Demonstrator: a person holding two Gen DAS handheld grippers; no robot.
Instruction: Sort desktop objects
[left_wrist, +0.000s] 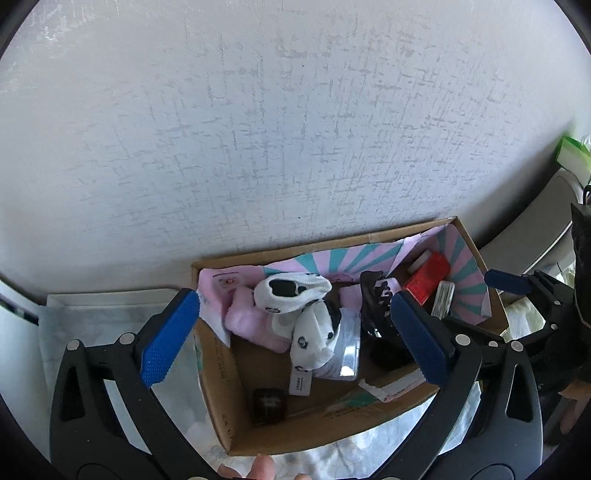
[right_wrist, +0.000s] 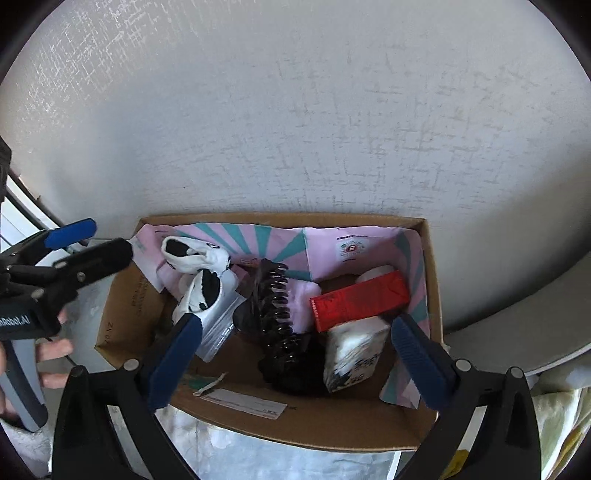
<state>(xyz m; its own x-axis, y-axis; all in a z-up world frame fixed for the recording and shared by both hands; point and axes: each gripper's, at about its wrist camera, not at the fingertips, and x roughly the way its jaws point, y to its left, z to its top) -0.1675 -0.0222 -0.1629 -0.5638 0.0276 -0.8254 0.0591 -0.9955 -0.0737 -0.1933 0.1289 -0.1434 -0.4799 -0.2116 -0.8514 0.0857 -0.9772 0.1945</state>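
An open cardboard box (left_wrist: 314, 245) (right_wrist: 280, 216) stands against the wall. Inside lie black-and-white socks (left_wrist: 295, 288) (right_wrist: 195, 258), a black hair claw (left_wrist: 376, 306) (right_wrist: 277, 306), a red carton (left_wrist: 426, 277) (right_wrist: 358, 302), a white tissue pack (right_wrist: 351, 354), a clear plastic bag (left_wrist: 347, 347), pink cloth (left_wrist: 247, 317) and a small dark cube (left_wrist: 267, 402). My left gripper (left_wrist: 293, 299) hovers open above the socks, nothing between its blue pads. My right gripper (right_wrist: 295, 323) is open over the claw and tissue pack, holding nothing.
A textured white wall (right_wrist: 295, 110) rises right behind the box. A grey rounded surface (right_wrist: 517, 314) curves off to the right. Pale floral cloth (right_wrist: 295, 461) lies under the box's near side. A person's fingers (right_wrist: 51, 350) hold the left gripper's handle.
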